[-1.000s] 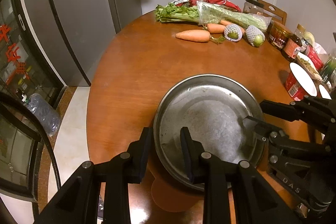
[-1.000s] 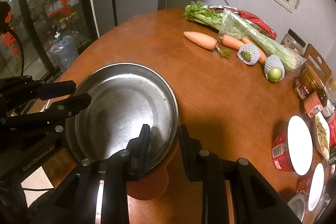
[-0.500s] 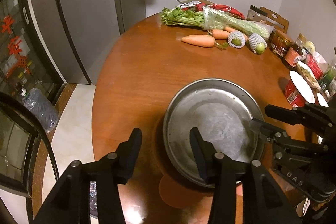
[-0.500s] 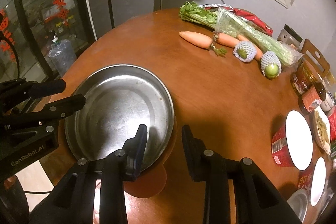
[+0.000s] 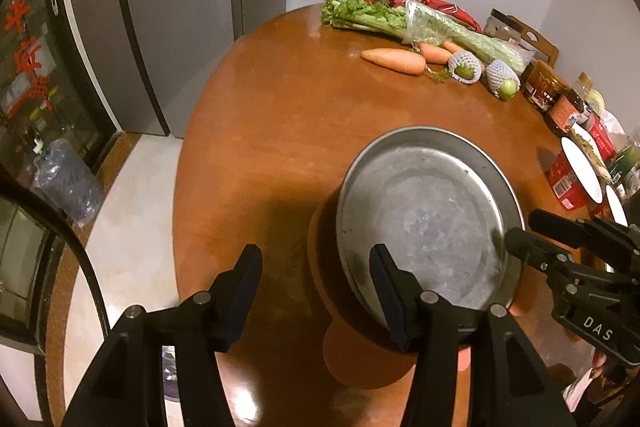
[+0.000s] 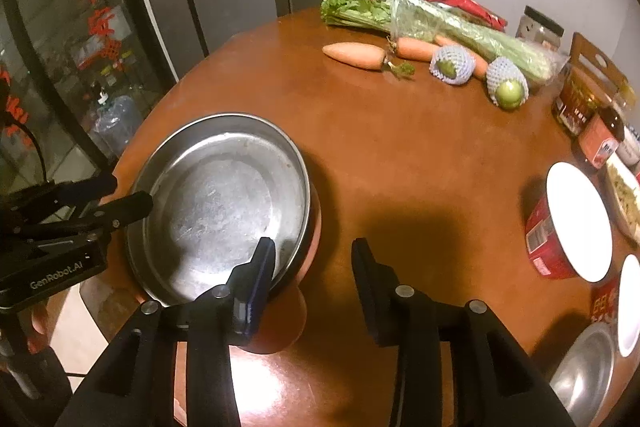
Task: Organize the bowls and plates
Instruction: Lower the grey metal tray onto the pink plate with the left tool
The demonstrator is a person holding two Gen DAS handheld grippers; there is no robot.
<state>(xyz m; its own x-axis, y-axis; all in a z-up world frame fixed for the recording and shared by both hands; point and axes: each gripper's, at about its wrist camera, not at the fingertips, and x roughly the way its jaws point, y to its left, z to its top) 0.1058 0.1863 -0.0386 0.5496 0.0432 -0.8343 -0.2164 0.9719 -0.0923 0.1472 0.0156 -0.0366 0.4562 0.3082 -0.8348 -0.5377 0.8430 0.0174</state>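
1. Left wrist view: the left tool [image 5: 316, 275] points steeply down over the near edge of the round wooden table [image 5: 280, 115]. Its jaws are opening; the right-hand finger stands over the near rim of the steel plate [image 5: 428, 223], the other over bare wood, and neither pad presses on the rim. The plate sits on what looks like an orange bowl [image 5: 360, 367], though its form is mostly hidden. The right tool [image 5: 532, 239] reaches in at the plate's right edge.

2. Right wrist view: the right tool [image 6: 314, 263] has its jaws opening too; the left-hand finger hangs at the inner wall of the steel plate [image 6: 224, 203], the other outside over the table [image 6: 400, 155]. I see no grip. The left tool [image 6: 120, 195] stands at the plate's far-left rim. A second steel bowl [image 6: 584, 375] lies at the lower right, beside white dishes [image 6: 580, 219]; carrots [image 6: 354, 55] and celery [image 6: 440, 23] lie well apart at the far side.

3. Handling, as a judgement: the plate is stiff, thin-walled metal, probably light, smooth and slippery. The raised rim is the only sound hold, one finger inside and one outside, preferably from opposite sides. Perched on the orange piece, it could slide or tip if nudged.
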